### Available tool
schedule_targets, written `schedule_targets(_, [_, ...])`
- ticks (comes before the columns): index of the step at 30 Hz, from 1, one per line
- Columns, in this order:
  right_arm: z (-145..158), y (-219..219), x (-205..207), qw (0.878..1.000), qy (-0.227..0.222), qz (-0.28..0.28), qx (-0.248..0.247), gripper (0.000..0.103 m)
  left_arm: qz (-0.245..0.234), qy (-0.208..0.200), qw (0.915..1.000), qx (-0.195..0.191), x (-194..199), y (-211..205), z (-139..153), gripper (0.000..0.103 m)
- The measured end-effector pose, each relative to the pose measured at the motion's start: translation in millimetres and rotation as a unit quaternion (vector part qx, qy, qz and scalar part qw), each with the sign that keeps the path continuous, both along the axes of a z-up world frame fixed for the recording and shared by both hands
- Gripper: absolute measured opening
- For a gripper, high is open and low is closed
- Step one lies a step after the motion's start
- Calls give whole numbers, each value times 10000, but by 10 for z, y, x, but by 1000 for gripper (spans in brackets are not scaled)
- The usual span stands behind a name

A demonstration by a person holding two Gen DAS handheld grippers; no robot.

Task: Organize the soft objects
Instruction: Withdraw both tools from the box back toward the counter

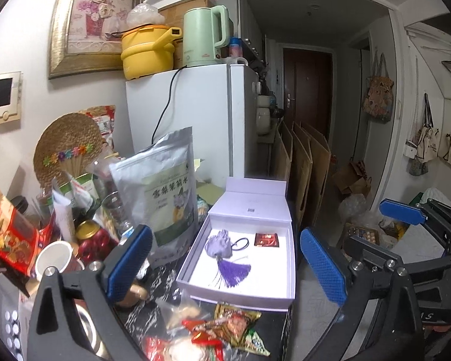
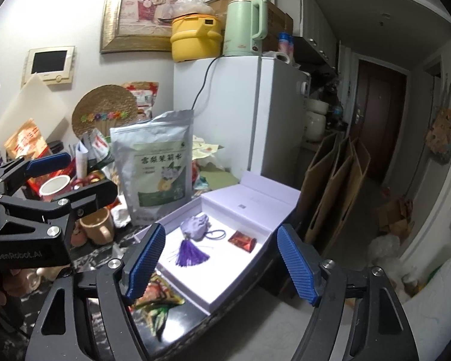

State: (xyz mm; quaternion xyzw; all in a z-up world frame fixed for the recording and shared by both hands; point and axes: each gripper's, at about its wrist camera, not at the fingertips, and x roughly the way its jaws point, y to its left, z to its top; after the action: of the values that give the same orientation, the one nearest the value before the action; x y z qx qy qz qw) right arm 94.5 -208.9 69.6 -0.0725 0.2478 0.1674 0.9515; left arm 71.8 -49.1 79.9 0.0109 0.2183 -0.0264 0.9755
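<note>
An open lilac gift box (image 1: 287, 296) (image 2: 255, 201) lies on the dark marble table, its lid flipped back. Inside lie a purple sachet with a tassel (image 1: 221, 248) (image 2: 195, 228) and a small red packet (image 1: 266, 239) (image 2: 243, 240). My left gripper (image 1: 225, 264) is open and empty, just before the box; it also shows in the right wrist view (image 2: 75, 174) at the left. My right gripper (image 2: 221, 264) is open and empty, near the box's front edge; one of its blue fingers (image 1: 403, 212) shows in the left wrist view.
A silver tea pouch (image 1: 168, 192) (image 2: 156, 168) stands left of the box. Snack packets (image 1: 225, 328) (image 2: 156, 300) lie in front. Cups, jars and packets crowd the table's left. A white fridge (image 1: 195, 120) stands behind. Cardboard sheets (image 2: 336, 186) lean at the right.
</note>
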Motion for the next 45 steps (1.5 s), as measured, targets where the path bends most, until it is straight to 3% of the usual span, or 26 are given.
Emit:
schedule_targets(5, [-101,31,-144,10000,40,16,2,82,56,-191,9996,178,-256,-7,-98,101])
schedule_targets(19, [-443,224,-432,9994,191,280,19,83,329,356,9988,-68,-453,187,-489,101])
schedule_targets(30, [-774,360,-482,9979,456,454,7,83,531,808,9951,-211,-438,353,-863,101])
schedule_targets(45, [-1390,431,-305,9914,1162,595,44,83,580,1460,9866,-436,-214,520,-1420,101])
